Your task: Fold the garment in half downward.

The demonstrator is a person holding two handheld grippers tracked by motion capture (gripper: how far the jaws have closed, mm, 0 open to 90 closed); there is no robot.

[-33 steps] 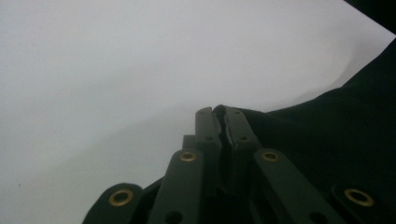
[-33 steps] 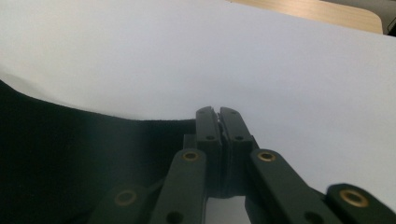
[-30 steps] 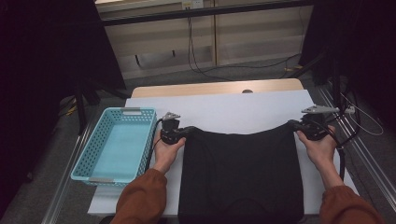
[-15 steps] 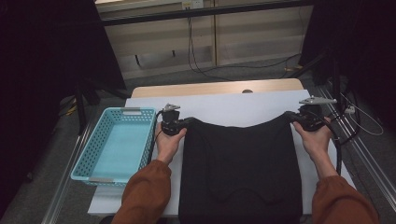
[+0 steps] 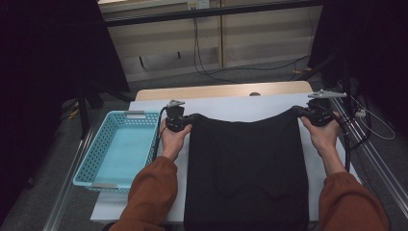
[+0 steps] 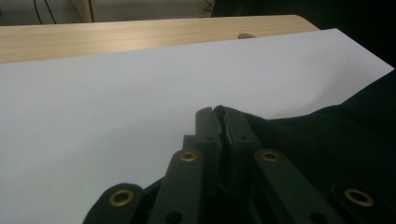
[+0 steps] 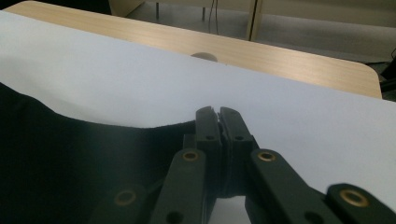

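Note:
A black cloth lies spread over the white sheet on the table, reaching down to the near edge. My left gripper is shut on the cloth's far left corner, and the left gripper view has black fabric pinched between the closed jaws of that gripper. My right gripper is shut on the far right corner; in the right gripper view the cloth runs off to the left from this gripper. The far edge of the cloth sags a little between the two grips.
A light blue perforated basket stands at the left of the table, beside my left forearm. Bare wooden tabletop shows beyond the white sheet. Cables trail on the floor behind. A metal rail runs along the right side.
Both hands have moved away from me toward the far side of the table and risen slightly, drawing the cloth's far edge with them. Both grips are unchanged.

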